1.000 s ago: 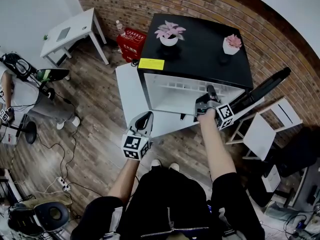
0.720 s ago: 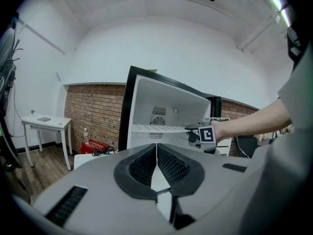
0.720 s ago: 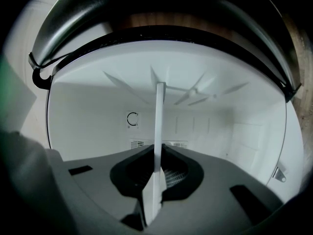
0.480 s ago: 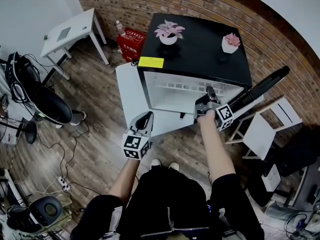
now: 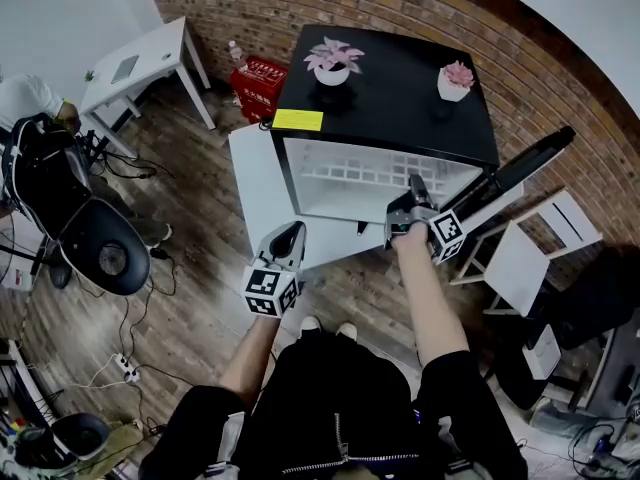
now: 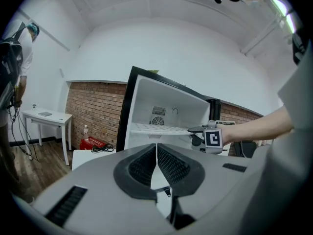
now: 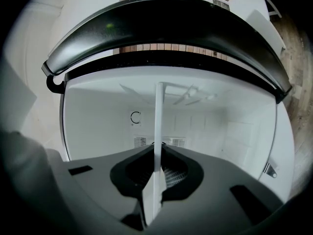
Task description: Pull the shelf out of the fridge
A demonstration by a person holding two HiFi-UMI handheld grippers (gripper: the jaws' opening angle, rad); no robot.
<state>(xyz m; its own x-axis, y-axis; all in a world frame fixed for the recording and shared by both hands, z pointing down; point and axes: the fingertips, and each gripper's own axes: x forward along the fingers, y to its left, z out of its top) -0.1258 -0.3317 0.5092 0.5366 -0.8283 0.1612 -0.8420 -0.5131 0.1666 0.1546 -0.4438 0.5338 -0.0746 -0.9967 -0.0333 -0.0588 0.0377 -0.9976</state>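
The black fridge (image 5: 400, 88) stands open with its white inside facing me. Its white grid shelf (image 5: 360, 173) lies level in the opening. My right gripper (image 5: 413, 192) is shut on the shelf's front edge near the right side. In the right gripper view the shelf (image 7: 158, 121) shows edge-on as a thin white strip clamped between the pads (image 7: 168, 173). My left gripper (image 5: 290, 240) hangs shut and empty, low in front of the fridge's left corner. The left gripper view has the shelf (image 6: 161, 129) and the right gripper (image 6: 198, 129) ahead of its closed jaws.
Two potted plants (image 5: 335, 63) (image 5: 458, 80) stand on the fridge top. The black door (image 5: 520, 173) stands open at the right, a low white panel (image 5: 255, 183) at the left. Around are a red crate (image 5: 258, 76), white table (image 5: 140, 63), office chair (image 5: 100, 253), and a person (image 5: 30, 98).
More of the shelf's grid shows in the fridge opening now. Both grippers have hardly moved. At the far left the office chair has shifted and a person has come into view.
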